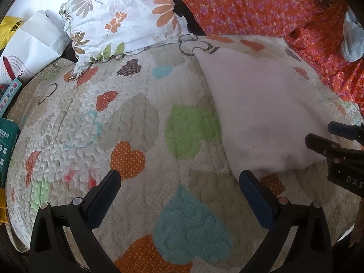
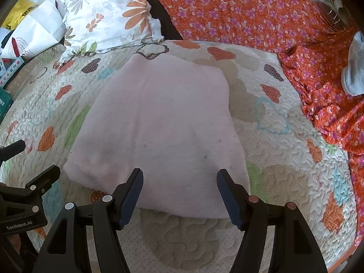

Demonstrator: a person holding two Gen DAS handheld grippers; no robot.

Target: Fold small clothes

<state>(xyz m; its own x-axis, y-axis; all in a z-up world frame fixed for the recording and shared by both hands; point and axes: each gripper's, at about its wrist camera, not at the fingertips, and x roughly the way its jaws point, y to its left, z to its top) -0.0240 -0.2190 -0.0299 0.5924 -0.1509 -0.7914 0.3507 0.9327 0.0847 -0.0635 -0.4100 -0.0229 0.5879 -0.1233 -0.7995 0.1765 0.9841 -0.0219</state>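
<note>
A pale pink fleece garment [image 2: 159,122] lies flat and folded on a quilt with coloured hearts [image 2: 273,182]. It also shows in the left wrist view [image 1: 257,113], at the right. My right gripper [image 2: 179,177] is open and empty, its fingertips over the garment's near edge. My left gripper [image 1: 179,179] is open and empty over bare quilt [image 1: 136,118], just left of the garment's near corner. The right gripper shows at the right edge of the left wrist view [image 1: 327,134]. The left gripper shows at the left edge of the right wrist view [image 2: 34,159].
A floral white pillow [image 2: 107,16] lies at the back left. An orange flowered cloth [image 2: 250,11] covers the back and right. A grey-blue sock [image 1: 351,38] lies on the orange cloth [image 1: 250,2]. White paper [image 1: 34,41], a yellow bag [image 1: 9,30] and boxes [image 1: 5,150] sit at the left.
</note>
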